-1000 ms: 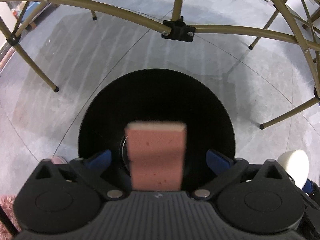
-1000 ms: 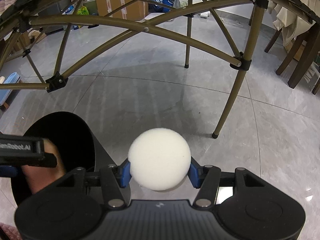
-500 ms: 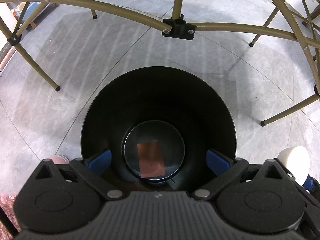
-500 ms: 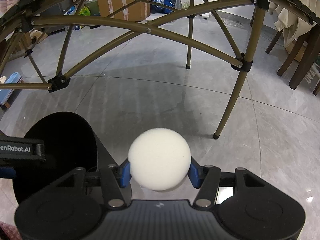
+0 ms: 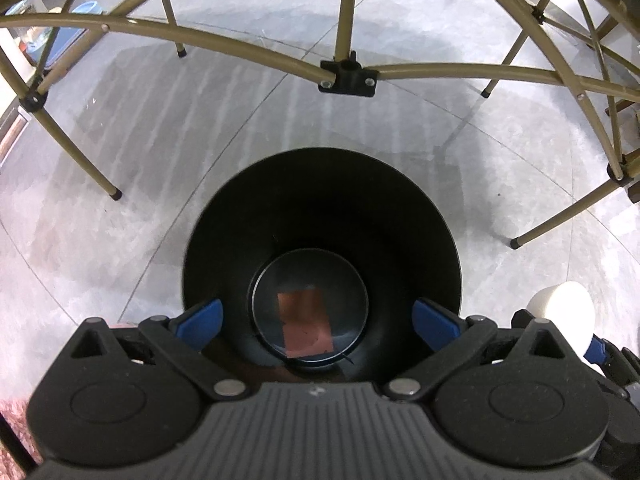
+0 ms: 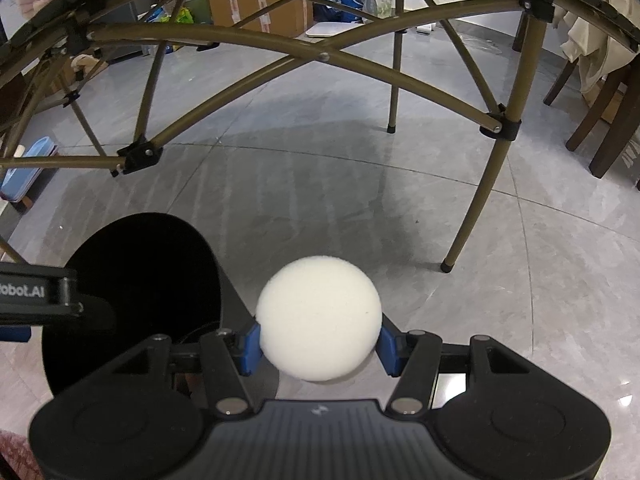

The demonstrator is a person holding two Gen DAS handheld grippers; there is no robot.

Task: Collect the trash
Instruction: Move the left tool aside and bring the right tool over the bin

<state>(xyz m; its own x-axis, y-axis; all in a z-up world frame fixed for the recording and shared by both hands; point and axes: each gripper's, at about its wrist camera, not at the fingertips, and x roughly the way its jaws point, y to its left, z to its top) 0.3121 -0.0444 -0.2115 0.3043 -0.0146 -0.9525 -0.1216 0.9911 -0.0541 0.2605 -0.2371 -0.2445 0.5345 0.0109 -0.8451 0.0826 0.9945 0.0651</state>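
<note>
Two grippers worked over a round black plastic trash bin (image 5: 320, 208) on the grey tiled floor (image 6: 500, 240). Directly above the bin's mouth, the left gripper (image 5: 318, 314) hung with jaws wide and empty; a flat pink rectangular sponge (image 5: 306, 324) lay on the bottom. The right gripper (image 6: 318, 344), just beside the bin, clamped a white foam ball (image 6: 318, 318). Done well, the ball would be carried fully over the opening, clear of the rim, before the jaws part.

left wrist view straight down into bin (image 5: 320, 216); right wrist view beside it, shared
</note>
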